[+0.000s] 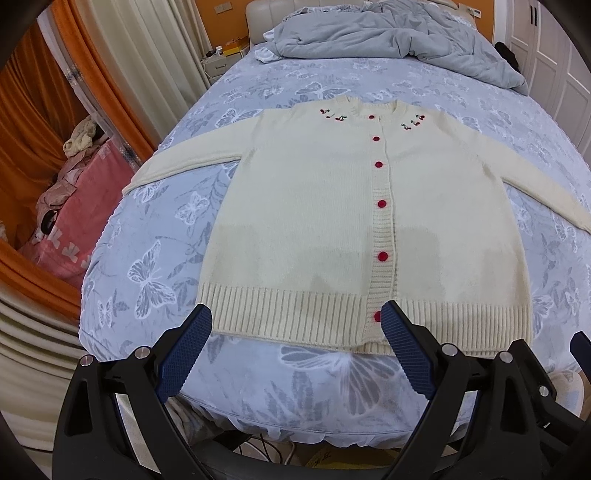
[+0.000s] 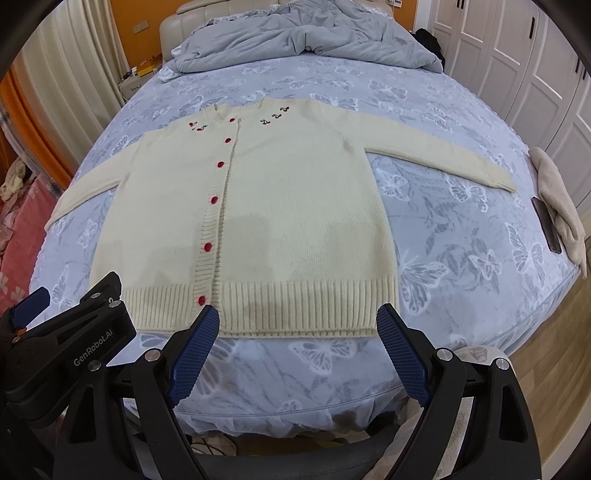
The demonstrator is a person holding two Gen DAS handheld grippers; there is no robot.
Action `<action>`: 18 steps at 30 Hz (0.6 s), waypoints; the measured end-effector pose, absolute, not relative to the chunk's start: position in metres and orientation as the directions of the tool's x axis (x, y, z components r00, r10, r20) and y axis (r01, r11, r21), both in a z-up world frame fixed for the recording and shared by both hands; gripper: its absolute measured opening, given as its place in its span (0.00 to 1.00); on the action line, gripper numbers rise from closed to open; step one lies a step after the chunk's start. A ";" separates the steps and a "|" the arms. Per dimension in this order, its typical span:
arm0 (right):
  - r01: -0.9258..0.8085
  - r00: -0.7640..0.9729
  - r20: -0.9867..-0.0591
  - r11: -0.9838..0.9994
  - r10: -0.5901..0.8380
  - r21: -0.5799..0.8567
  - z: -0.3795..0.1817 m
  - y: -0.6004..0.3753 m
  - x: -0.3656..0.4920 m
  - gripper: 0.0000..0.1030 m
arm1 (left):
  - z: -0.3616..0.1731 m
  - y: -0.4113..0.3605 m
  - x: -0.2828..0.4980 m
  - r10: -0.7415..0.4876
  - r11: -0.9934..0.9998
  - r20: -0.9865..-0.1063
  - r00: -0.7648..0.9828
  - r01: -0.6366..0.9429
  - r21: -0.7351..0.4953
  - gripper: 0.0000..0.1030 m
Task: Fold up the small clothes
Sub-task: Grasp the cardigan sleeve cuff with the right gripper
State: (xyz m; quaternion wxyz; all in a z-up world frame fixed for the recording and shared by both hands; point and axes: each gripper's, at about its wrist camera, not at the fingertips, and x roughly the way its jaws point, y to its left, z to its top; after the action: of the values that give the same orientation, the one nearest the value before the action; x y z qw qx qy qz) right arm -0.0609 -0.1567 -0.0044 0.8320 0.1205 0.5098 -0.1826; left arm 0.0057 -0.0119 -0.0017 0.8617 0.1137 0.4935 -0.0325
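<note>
Two claws hang in front of you at the near edge of the bed (image 1: 122, 229), both with their blue textured fingers spread wide apart and nothing between them. Your left claw (image 1: 295, 325) sits over the near hem of the cream knitted cardigan with red buttons (image 1: 314, 206), its right finger beside the lowest button; your right claw (image 2: 297, 325) sits over the ribbed hem further right, and neither one visibly touches the knit. In the right wrist view the left claw's black body (image 2: 70, 343) shows at the near left, close beside yours.

The cardigan (image 2: 295, 206) lies flat and face up in the middle of the bed's butterfly-print blue sheet (image 2: 461, 229), buttoned down the front, collar at the far end with small cherry embroidery on each side. Both sleeves are spread outward, the left one reaching the bed's left edge and the right one stretching toward the right edge.

A crumpled grey duvet (image 1: 399, 33) is heaped at the far end of the bed. At the right edge lies a beige folded cloth (image 2: 561, 206) with a dark flat object (image 2: 546, 225) just beside it, well apart from the cardigan.
</note>
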 end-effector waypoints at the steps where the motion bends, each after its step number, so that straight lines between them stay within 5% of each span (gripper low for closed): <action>1: 0.429 0.411 -0.894 0.903 -0.178 0.017 -0.006 -0.158 -0.060 0.84 | -0.003 -0.014 0.006 0.059 0.972 -0.859 0.509 0.169 0.166 0.87; 8: 0.382 0.420 -0.901 0.922 -0.110 0.065 -0.023 -0.191 -0.041 0.84 | -0.015 -0.014 0.025 0.015 0.982 -0.880 0.475 0.159 0.103 0.93; 18: 0.745 0.443 -0.877 0.620 -0.185 0.245 -0.075 -0.490 -0.026 0.83 | -0.039 0.008 0.067 0.015 0.997 -0.899 0.439 0.059 0.045 0.95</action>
State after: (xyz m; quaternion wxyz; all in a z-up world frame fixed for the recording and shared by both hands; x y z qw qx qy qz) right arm -0.0263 -0.4899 -0.0748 0.7868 0.3201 0.4373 -0.2955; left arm 0.0666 0.0081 -0.0389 0.8474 0.0347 0.5296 -0.0131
